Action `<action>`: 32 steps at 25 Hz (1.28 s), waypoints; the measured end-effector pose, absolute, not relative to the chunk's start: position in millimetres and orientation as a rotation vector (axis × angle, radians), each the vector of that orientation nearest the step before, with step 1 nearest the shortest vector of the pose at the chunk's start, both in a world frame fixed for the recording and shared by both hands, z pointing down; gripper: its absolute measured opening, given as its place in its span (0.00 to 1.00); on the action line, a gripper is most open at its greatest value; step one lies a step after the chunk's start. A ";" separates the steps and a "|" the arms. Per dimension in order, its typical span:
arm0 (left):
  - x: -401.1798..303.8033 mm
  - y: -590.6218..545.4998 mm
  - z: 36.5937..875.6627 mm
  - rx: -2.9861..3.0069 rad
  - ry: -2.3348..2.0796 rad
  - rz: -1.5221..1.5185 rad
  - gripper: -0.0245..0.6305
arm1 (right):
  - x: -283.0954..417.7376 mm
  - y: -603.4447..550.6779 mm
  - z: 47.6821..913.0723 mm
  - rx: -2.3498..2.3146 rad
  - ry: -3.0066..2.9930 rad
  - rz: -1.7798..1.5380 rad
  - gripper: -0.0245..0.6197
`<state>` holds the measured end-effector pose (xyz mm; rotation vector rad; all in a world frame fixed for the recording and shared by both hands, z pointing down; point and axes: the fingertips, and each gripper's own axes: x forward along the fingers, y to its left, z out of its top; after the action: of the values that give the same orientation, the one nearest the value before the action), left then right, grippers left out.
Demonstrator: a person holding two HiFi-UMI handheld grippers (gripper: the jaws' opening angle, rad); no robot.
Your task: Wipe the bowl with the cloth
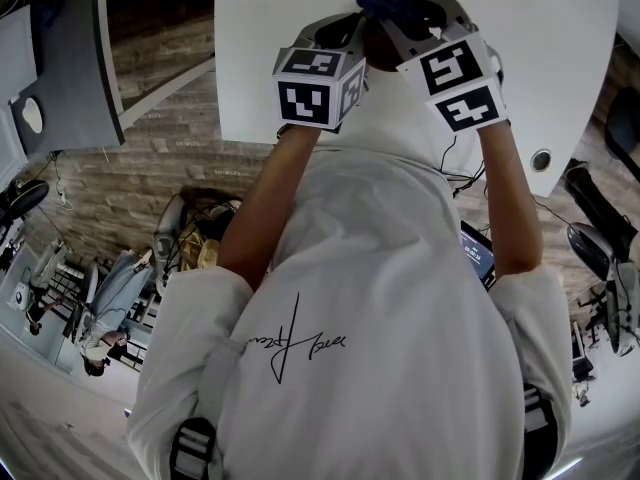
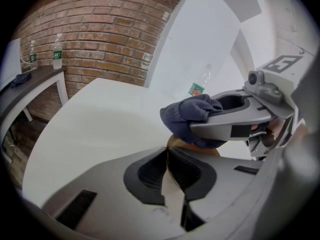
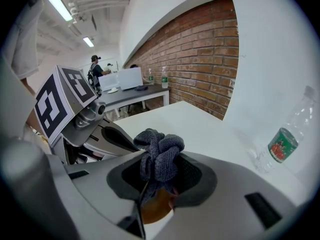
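Two grippers, one bowl, one cloth, three bottles in all. Left gripper [image 2: 167, 153] clenched on the thin rim of the bowl [image 2: 174, 142], jaws pinched tight with only that edge between them. Right gripper [image 3: 160, 174] clenched on the cloth [image 3: 161, 151], a bunched knot of it bulging out past the jaw tips.

Both grippers crowded round the bowl over the white table [image 2: 90, 129], marker cubes nearly side by side in the head view.

Bowl brown, wood-like in tone, smooth; mostly hidden behind the jaws in every view, so shape hard to judge. Cloth dark blue-grey, towelling, crumpled; just above the bowl's rim and seemingly pressed against its inner side, though actual contact not clear from any view.

One clear bottle [image 2: 202, 84] with a green and red label, standing on the table beyond the bowl and well apart from it. Two more bottles [image 2: 57, 54], far beyond the bowl, standing on a dark desk [image 2: 35, 81] against the brick wall [image 2: 105, 29].
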<state>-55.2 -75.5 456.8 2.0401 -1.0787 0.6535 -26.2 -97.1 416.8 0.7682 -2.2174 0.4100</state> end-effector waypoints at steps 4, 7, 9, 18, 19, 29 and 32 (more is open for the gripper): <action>-58.1 -76.5 457.1 2.038 -1.080 0.651 0.04 | -31.6 -97.6 417.0 0.761 -2.220 0.406 0.20; -57.3 -76.4 456.8 2.037 -1.078 0.650 0.04 | -33.0 -96.7 416.8 0.753 -2.221 0.405 0.20; -55.0 -76.4 456.7 2.036 -1.081 0.651 0.04 | -32.6 -96.0 416.7 0.748 -2.226 0.405 0.20; -55.3 -78.9 455.9 2.032 -1.070 0.643 0.04 | -46.7 -93.3 413.9 0.716 -2.235 0.400 0.20; -56.6 -79.3 454.8 2.032 -1.070 0.641 0.04 | -49.0 -93.4 413.3 0.714 -2.235 0.397 0.20; -58.0 -77.7 450.8 2.035 -1.063 0.635 0.04 | -51.0 -91.8 411.5 0.715 -2.227 0.400 0.20; -60.2 -78.6 452.4 2.037 -1.071 0.633 0.04 | -48.9 -94.0 412.8 0.734 -2.222 0.466 0.20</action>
<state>-60.2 -78.6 452.4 2.0367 -1.0710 0.6326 -48.9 -94.0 412.8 0.7338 -2.2218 0.4663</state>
